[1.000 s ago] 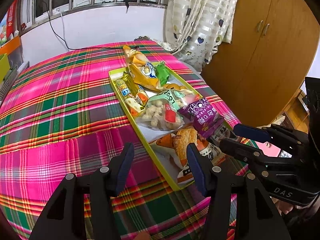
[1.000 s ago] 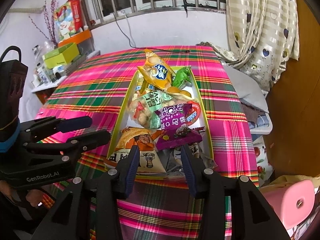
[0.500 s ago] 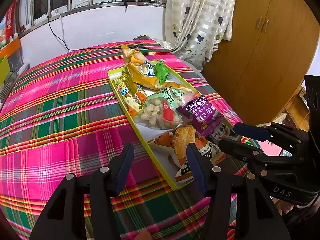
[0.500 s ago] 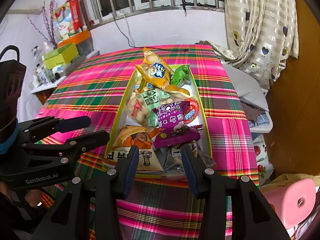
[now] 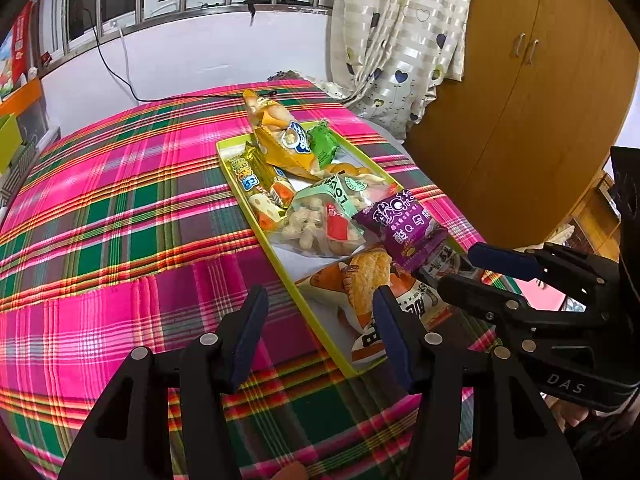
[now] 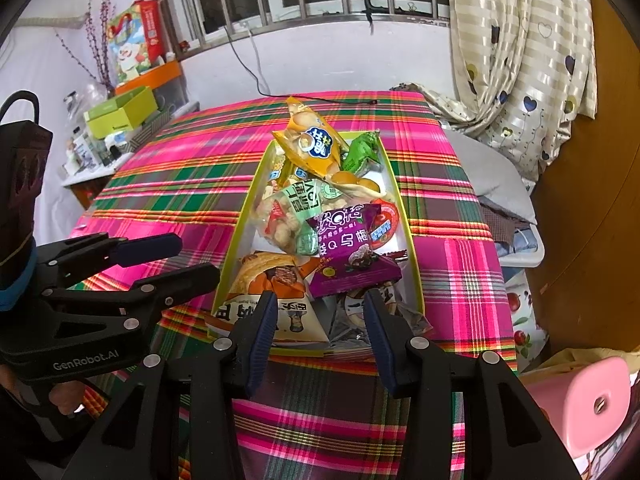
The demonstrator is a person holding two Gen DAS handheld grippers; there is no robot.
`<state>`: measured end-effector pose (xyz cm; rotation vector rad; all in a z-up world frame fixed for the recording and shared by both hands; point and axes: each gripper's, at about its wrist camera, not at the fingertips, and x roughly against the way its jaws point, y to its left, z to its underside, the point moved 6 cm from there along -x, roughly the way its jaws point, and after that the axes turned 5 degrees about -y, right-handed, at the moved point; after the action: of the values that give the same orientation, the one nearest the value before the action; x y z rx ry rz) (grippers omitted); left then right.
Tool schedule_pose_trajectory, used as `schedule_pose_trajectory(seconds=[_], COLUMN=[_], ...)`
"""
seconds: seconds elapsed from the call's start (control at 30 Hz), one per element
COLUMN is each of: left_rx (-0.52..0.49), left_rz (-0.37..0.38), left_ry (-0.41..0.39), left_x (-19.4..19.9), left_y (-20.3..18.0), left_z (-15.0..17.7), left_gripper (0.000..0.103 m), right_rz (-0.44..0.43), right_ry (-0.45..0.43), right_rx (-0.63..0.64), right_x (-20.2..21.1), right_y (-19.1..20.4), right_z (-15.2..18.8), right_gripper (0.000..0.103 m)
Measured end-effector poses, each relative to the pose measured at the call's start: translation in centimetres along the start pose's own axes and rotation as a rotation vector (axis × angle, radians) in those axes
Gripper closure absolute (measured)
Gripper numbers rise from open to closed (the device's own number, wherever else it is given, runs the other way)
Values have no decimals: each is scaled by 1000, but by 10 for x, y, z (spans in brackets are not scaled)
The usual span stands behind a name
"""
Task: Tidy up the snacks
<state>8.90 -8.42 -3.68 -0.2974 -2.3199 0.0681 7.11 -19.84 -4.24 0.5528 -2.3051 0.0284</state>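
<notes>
A yellow-green tray [image 6: 236, 240] heaped with snack packets is seen on a plaid-covered worktop [image 5: 120, 220], towards its right edge. A purple packet [image 6: 352, 256] lies on top of the heap near the tray's near end. The left hand-held gripper [image 5: 320, 312] is held half-open over the tray's near left rim, gripping nothing. The right hand-held gripper [image 6: 320, 312], its jaws just opened wider, is poised empty above the near packets.
</notes>
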Motion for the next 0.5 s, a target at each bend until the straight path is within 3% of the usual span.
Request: schedule_pose_trajectory(seconds=[0.5], left_rx=[-3], left_rz=[-3], left_ry=[1], left_x=[2], left_y=[0], left_z=[1], left_gripper=[47], right_rz=[1], right_ry=[-2], right_rx=[-1], right_x=[0], right_y=[0], right_z=[0], right_gripper=[60])
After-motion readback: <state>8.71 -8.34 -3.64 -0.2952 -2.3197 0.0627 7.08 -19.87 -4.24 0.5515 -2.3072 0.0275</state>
